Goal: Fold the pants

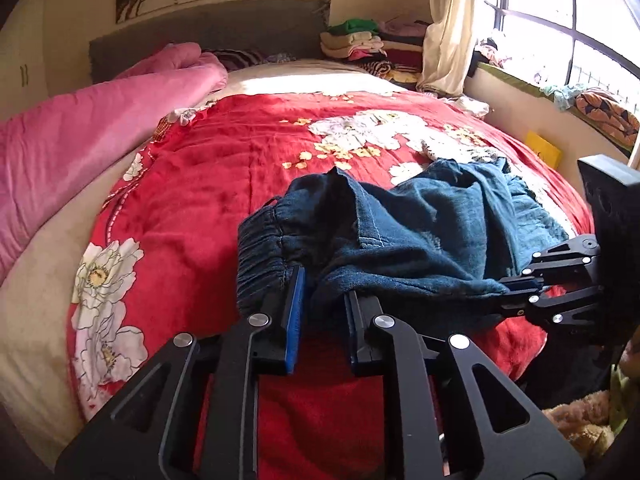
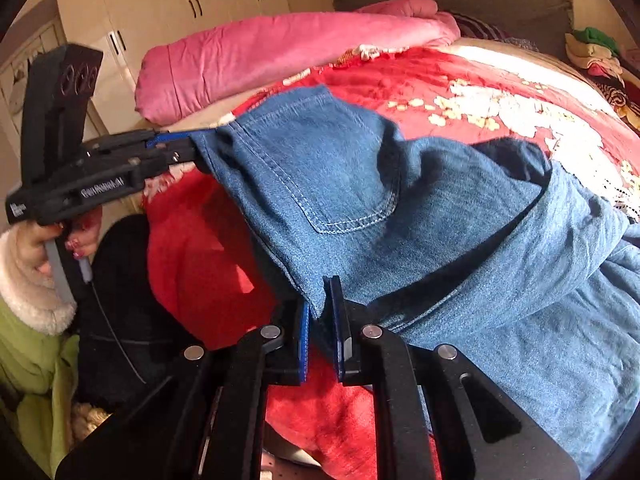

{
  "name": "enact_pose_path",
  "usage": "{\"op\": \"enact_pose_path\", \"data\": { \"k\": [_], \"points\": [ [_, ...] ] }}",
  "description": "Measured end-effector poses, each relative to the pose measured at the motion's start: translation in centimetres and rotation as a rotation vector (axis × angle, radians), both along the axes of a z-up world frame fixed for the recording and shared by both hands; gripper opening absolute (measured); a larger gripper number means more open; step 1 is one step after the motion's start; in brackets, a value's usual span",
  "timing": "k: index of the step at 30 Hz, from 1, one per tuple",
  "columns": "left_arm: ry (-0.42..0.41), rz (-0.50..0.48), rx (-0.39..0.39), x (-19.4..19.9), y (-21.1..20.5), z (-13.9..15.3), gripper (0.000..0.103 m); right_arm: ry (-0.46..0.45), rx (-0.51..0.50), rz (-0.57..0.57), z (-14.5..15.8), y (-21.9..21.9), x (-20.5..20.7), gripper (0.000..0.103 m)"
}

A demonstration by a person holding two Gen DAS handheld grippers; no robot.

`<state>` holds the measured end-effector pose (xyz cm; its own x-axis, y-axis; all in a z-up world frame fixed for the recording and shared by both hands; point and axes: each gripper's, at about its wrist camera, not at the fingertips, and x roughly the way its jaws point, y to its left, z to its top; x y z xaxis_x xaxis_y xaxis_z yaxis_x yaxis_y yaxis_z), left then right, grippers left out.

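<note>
1. Pants (image 2: 400, 200), blue denim, hang across the centre of both views, lifted at the waist end while the legs trail toward the right of each frame onto the red floral blanket (image 1: 224, 184).
2. At the bottom centre of the left wrist view, the left gripper (image 1: 320, 300) has its blue pads narrowed onto the gathered elastic waistband, with cloth bunched between them. The grip looks real, though folds hide just how much fabric sits inside.
3. At the bottom centre of the right wrist view, the right gripper (image 2: 322, 316) pinches a denim edge near the back pocket, the fingers nearly closed with a thin corner of cloth in the gap.
4. Risk nearest the tongs: the right hold is only on a corner, so a pull to spread the waistband could slip it free and drop that side.
5. Further out, the legs lie rumpled and overlapping on the blanket, so a fold made now would likely trap creases or come out crooked.
6. At the upper left, a pink quilt (image 1: 80, 140) lies along the bed edge; a wide swing could drag the pants against it.
</note>
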<state>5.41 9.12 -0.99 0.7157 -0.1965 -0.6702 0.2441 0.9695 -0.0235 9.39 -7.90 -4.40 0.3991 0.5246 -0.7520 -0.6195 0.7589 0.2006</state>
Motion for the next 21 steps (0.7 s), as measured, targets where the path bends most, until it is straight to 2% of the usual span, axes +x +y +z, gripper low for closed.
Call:
{"op": "enact_pose_path", "data": {
  "k": [3,5,6,7,8,13,16,17,19,20,21],
  "points": [
    [0.119,0.029,-0.078,1.1,1.2,-1.7,0.015,0.035,-0.026,-0.009,-1.1,0.2,0.2,0.01],
    [0.115,0.018,-0.096,0.4,1.3,-1.5,0.019,0.034,-0.025,-0.014,-1.4,0.2,0.3,0.01],
    [0.112,0.019,-0.091,0.0,1.3,-1.2,0.035,0.033,-0.025,-0.017,-1.5,0.1,0.3,0.01],
    [0.11,0.034,-0.082,-0.3,1.5,-1.0,0.057,0.038,-0.022,-0.021,-1.5,0.0,0.4,0.01],
    [0.104,0.051,-0.074,-0.6,1.8,-0.8,0.087,0.041,-0.018,-0.023,-1.6,0.0,0.4,0.01],
    [0.06,0.116,-0.121,-2.0,3.9,1.6,0.087,0.03,-0.02,-0.024,-1.6,0.2,0.2,0.013],
    [0.014,0.092,-0.153,-1.8,3.0,3.7,0.084,0.054,0.015,-0.013,-1.4,0.1,0.2,0.025],
    [0.007,0.073,-0.173,-1.4,2.4,4.2,0.081,0.057,0.019,-0.009,-1.2,0.2,0.1,0.029],
    [0.02,0.033,-0.216,0.0,0.7,4.7,0.069,0.057,0.02,-0.003,-0.8,0.1,-0.2,0.031],
    [0.027,0.007,-0.225,0.7,-0.3,4.7,0.058,0.061,0.026,-0.002,-0.6,-0.1,-0.4,0.032],
    [0.028,-0.018,-0.226,1.4,-1.5,4.5,0.052,0.067,0.041,-0.008,-0.2,-0.5,-0.6,0.033]
  ]
}}
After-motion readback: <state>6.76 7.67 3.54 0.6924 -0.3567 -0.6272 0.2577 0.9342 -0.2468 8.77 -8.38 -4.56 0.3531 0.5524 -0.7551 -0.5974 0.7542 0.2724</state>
